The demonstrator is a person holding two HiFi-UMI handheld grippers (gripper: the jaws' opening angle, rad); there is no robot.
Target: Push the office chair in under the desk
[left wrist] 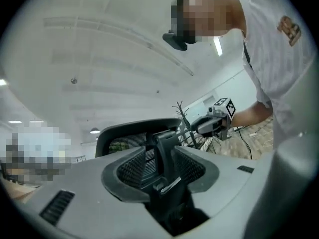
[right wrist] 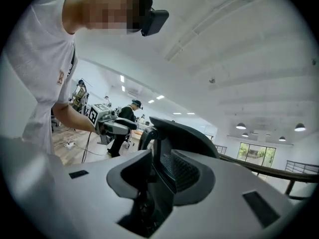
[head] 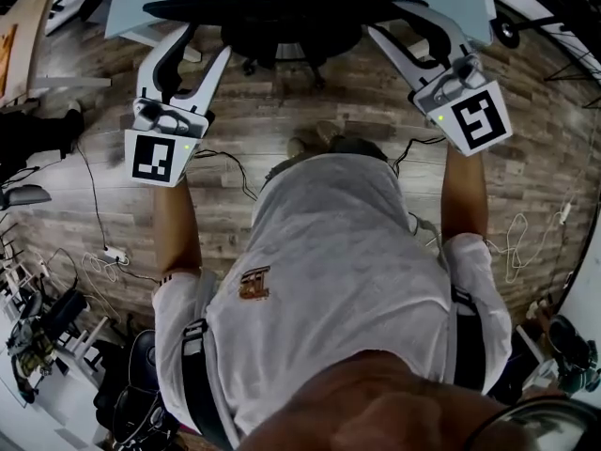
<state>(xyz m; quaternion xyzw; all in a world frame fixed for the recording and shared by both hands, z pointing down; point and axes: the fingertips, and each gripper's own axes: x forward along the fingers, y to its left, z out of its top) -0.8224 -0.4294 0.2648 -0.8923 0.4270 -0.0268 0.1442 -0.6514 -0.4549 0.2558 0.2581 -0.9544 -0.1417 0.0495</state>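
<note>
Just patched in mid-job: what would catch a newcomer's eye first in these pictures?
The black chair stands at the top of the head view, at the pale desk. The left hand-held gripper and the right hand-held gripper each reach to it, with a black chair part between the jaws. Cables trail over the wood floor below.

One office chair [head: 282,12], one desk [head: 130,9], one left gripper [head: 207,42] and one right gripper [head: 392,22]

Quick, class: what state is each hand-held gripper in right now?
Left hand-held gripper: closed on the office chair backrest.
Right hand-held gripper: closed on it too.
</note>
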